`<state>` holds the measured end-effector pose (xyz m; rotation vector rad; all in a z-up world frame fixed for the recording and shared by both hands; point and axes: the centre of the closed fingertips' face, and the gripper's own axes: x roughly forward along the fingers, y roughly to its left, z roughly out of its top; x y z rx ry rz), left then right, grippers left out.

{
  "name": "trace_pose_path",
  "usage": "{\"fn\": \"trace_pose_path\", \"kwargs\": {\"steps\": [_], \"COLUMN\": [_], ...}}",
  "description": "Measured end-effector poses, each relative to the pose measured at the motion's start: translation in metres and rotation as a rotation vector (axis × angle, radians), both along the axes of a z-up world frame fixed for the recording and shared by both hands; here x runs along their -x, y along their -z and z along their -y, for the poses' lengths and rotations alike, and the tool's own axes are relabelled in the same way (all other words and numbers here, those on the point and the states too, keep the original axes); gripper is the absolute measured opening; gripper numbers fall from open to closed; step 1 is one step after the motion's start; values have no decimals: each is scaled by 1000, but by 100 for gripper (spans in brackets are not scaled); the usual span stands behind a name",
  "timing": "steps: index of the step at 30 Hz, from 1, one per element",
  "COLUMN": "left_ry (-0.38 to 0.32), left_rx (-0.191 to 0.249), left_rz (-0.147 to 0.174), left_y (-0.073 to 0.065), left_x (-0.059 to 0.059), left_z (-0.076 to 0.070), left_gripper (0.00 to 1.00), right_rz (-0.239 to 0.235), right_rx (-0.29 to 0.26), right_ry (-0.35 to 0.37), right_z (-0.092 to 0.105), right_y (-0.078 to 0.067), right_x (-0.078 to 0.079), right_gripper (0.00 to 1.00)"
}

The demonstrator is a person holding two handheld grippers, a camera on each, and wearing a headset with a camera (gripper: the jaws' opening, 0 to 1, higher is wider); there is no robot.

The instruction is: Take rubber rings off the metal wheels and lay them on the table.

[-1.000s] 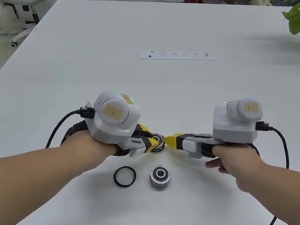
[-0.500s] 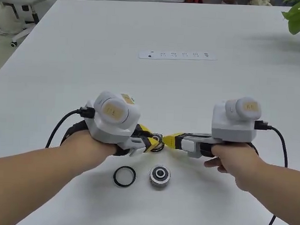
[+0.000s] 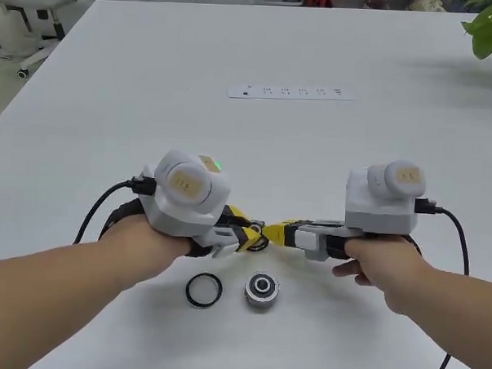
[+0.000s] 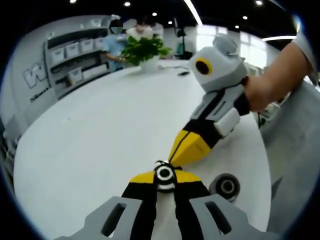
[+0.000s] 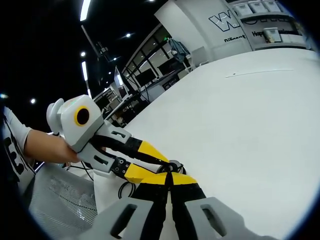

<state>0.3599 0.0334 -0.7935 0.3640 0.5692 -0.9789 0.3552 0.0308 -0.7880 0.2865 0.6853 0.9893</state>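
Observation:
My left gripper is shut on a small metal wheel with a black rubber ring around it, held just above the white table. My right gripper comes in from the opposite side, its jaws pressed together at the rim of that wheel, pinching the ring's edge. A loose black rubber ring lies flat on the table near me. Beside it, to its right, rests a second wheel.
A white power strip lies across the middle of the table. A potted plant stands at the far right corner. Cables trail from both grippers. People stand beyond the table in the left gripper view.
My right gripper has edged slightly left, closer against the held wheel. The left gripper, the loose ring and the second wheel have stayed put.

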Motion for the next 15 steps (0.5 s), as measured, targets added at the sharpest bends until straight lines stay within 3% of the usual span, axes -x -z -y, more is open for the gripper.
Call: {"fn": "trace_pose_path", "kwargs": {"steps": [15], "left_ry": [4], "left_rx": [1], "left_rz": [1], "left_y": [0], "left_x": [1], "left_z": [0], "left_gripper": [12], "right_rz": [-5], "right_rx": [-23], "right_ry": [-17], "right_z": [-4], "right_y": [-2], "right_x": [0], "right_gripper": [0]}}
